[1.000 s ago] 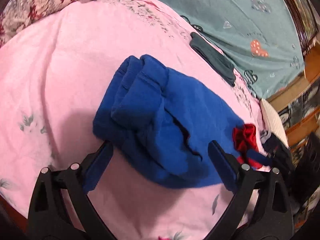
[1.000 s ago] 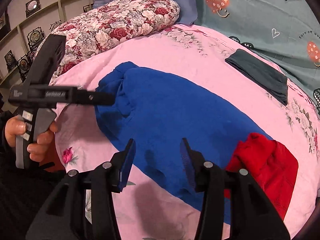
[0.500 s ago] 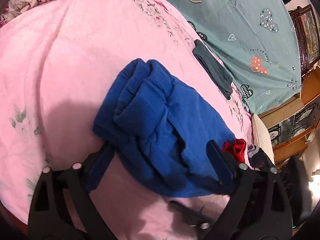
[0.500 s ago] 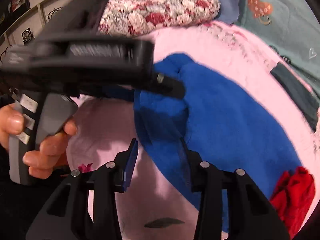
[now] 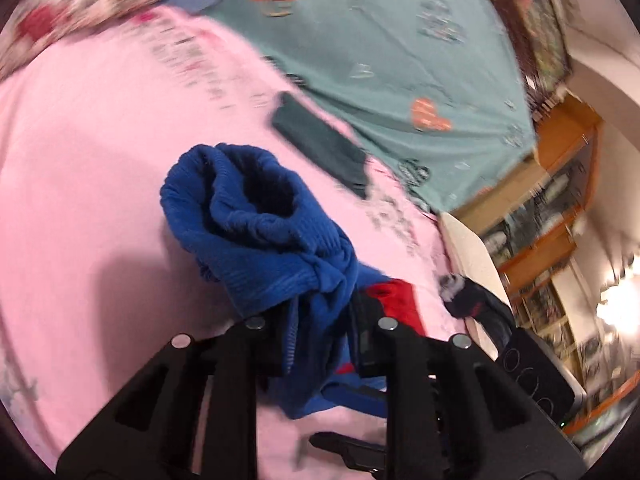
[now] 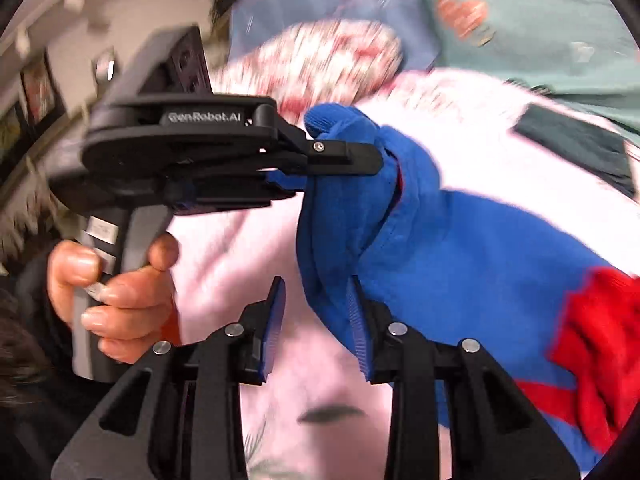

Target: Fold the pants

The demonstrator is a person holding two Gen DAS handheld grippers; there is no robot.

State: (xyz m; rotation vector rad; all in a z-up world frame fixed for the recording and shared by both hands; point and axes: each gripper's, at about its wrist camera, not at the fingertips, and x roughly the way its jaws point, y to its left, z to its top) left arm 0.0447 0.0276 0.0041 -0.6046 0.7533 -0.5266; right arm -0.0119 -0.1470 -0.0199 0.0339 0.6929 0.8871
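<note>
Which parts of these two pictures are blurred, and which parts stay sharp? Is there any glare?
Left wrist view: the floral pillow, teal sheet and shelves are smeared by motion; the left tool and the blue pants it grips are fairly sharp; a lamp glares at the right edge. Right wrist view: the background is smeared, but the right tool looks crisp.

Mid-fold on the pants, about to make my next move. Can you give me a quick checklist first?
1. Left hand-held gripper shut on blue pants: ok.
2. Right hand-held gripper open: ok.
3. Pants fabric inside its gap: ok, unclamped.
4. Red fabric separate from pants: cannot tell.
5. Dark folded garment apart from pants: ok.
6. Views sharp: not ok, motion blur.
</note>
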